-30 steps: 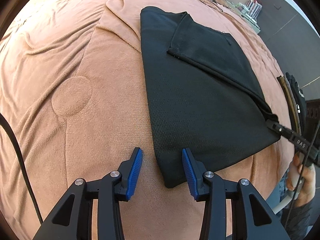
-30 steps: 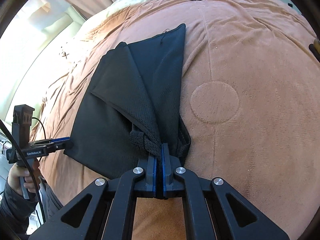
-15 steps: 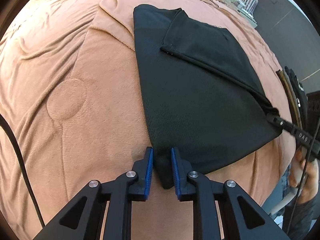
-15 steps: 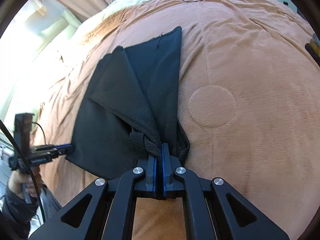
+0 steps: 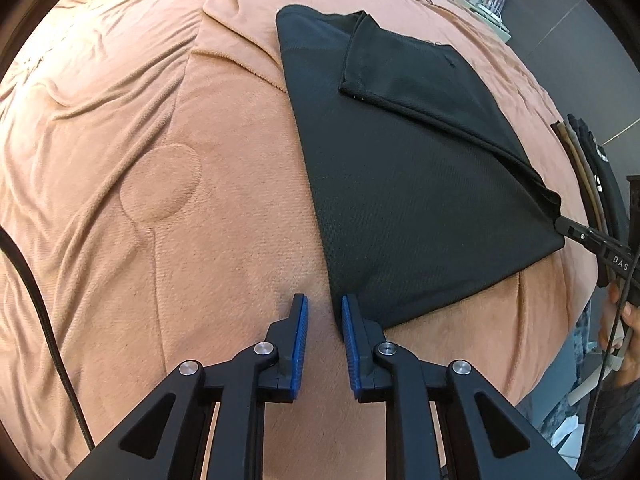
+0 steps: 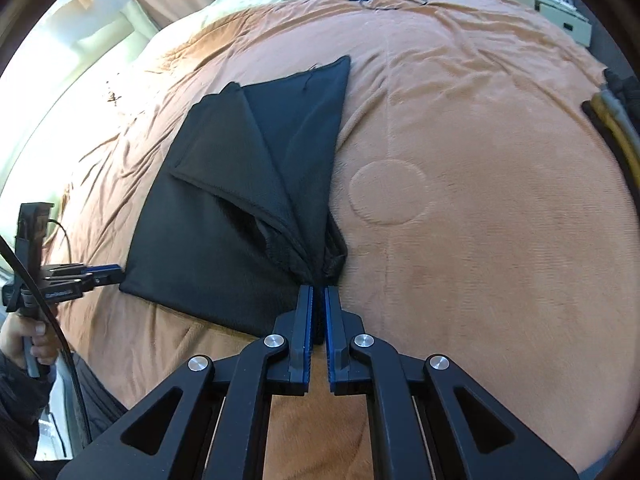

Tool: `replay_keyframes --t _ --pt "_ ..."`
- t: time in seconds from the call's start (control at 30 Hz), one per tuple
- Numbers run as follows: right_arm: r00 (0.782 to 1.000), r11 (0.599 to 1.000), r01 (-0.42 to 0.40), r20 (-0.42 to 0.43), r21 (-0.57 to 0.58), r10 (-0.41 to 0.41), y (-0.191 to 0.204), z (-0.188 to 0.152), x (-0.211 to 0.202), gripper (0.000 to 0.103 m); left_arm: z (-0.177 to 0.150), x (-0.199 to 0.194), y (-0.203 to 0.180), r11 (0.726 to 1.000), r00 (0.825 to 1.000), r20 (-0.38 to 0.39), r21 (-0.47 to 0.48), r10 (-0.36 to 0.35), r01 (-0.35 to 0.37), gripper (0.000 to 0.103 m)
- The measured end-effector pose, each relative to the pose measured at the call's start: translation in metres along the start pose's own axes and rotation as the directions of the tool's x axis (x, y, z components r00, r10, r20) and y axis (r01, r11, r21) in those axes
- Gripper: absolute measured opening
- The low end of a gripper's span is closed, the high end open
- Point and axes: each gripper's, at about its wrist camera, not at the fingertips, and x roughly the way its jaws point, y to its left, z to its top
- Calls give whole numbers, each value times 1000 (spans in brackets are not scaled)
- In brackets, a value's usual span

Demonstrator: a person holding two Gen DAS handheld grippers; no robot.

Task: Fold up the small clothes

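Left wrist view: the left gripper (image 5: 325,322) sits low over a brown blanket (image 5: 168,208), jaws apart with bare blanket in the gap, its right finger touching the near corner of a black garment (image 5: 404,184). The garment lies flat on the blanket, part folded, with one flap laid over its far right half. At its right corner the right gripper (image 5: 560,222) meets the cloth. Right wrist view: the right gripper (image 6: 317,300) has its jaws nearly together with a thin gap, and a bunched corner of the garment (image 6: 224,216) runs in between the tips. The left gripper (image 6: 116,272) shows at the far left corner, jaws parted
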Motion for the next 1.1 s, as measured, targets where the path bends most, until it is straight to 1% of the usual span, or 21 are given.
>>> replay_keyframes --t 0.07,0.1,0.2,0.3,0.33,0.37,0.43,0.5,0.53,0.57,0.7,0.83,0.93,1.1 --pt "1000 999 30 7 -34 -30 7 1 -6 3 3 -4 -1 1000 1000 13 -3 -13 13 19" --pt "999 998 35 11 -49 -35 12 2 -8 3 4 -10 -1 1000 999 33 3 -23 23 19" --pt "998 993 56 15 -102 -55 28 8 -12 3 10 -21 -2 1000 996 83 6 -14 13 19" --pt "998 989 65 14 -134 -63 43 19 -8 4 17 -28 2 999 993 110 -17 -40 42 19" --pt "998 988 66 12 -138 -65 47 23 -5 15 20 -29 2 999 992 114 -22 -46 48 19" --pt "998 987 69 13 -143 -68 49 27 -3 41 23 -29 2 998 992 117 -24 -50 53 20" --pt "996 984 82 31 -160 -78 58 35 1 75 31 -27 -1 998 991 124 -29 -51 55 23" --pt "996 980 81 48 -184 -74 67 41 5 75 35 -28 3 998 990 135 -38 -42 48 41" --pt "997 978 71 43 -198 -64 73 45 9 75 37 -28 5 998 988 147 -43 -38 45 45" --pt "997 975 73 44 -210 -65 78 48 12 75 38 -28 7 998 987 159 -47 -35 43 46" --pt "994 950 109 50 -294 -99 96 57 29 75 49 -22 16 996 985 165 -67 -47 58 46" --pt "995 919 98 14 -382 -100 118 64 53 75 59 -12 21 996 986 159 -57 -57 67 46" --pt "992 895 109 -14 -433 -127 131 72 77 75 65 -5 23 996 985 155 -52 -70 79 46" --pt "982 876 142 -47 -461 -184 141 89 114 75 76 7 25 995 985 152 -44 -84 91 44"
